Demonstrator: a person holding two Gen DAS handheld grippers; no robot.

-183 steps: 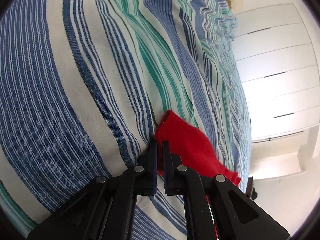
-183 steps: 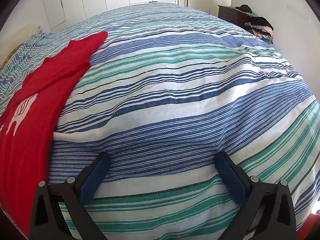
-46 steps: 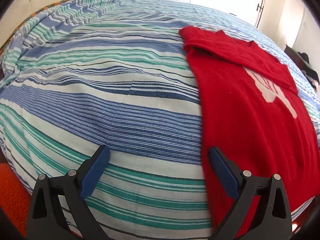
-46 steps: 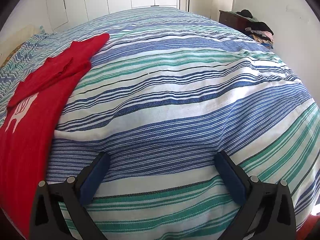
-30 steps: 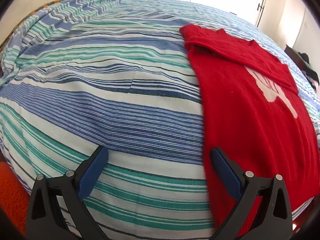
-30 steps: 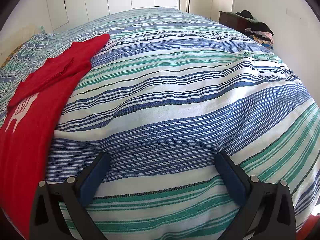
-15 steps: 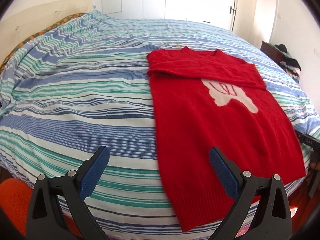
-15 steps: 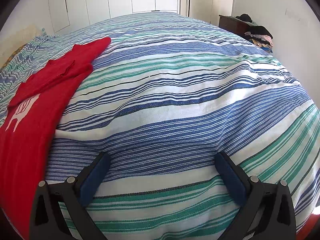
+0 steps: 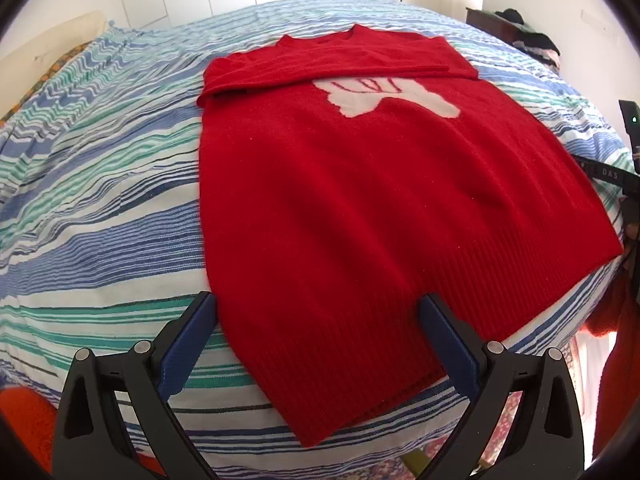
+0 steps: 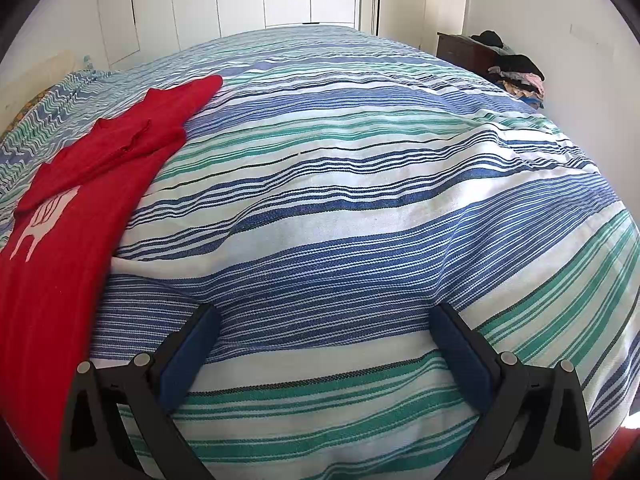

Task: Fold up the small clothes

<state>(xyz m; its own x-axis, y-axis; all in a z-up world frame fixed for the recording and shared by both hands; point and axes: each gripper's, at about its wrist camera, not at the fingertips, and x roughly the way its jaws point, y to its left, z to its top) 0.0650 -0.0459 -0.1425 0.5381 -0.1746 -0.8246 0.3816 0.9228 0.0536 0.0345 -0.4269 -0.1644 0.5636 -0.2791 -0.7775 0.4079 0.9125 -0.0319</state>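
My left hand-held gripper (image 9: pixel 316 336) hovers with jaws wide apart over the ribbed hem of the red knitted sweater with a white animal motif (image 9: pixel 360 184), which lies flat on the blue, green and white striped bedspread (image 9: pixel 100 200), sleeves folded across the chest. My right hand-held gripper (image 10: pixel 324 344) gapes empty over bare bedspread beside it. Pinching the hem, I risk catching bedspread too, or only one knit layer, skewing the fold.

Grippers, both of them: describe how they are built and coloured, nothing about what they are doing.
The left gripper and the right gripper look alike: two matte black angular fingers with triangular cut-outs, each lined on its inner face with a dark blue pad. Round silver rivets mark the pivots. No cables or markings show on either, and no sleeve or hand is clearly in view.
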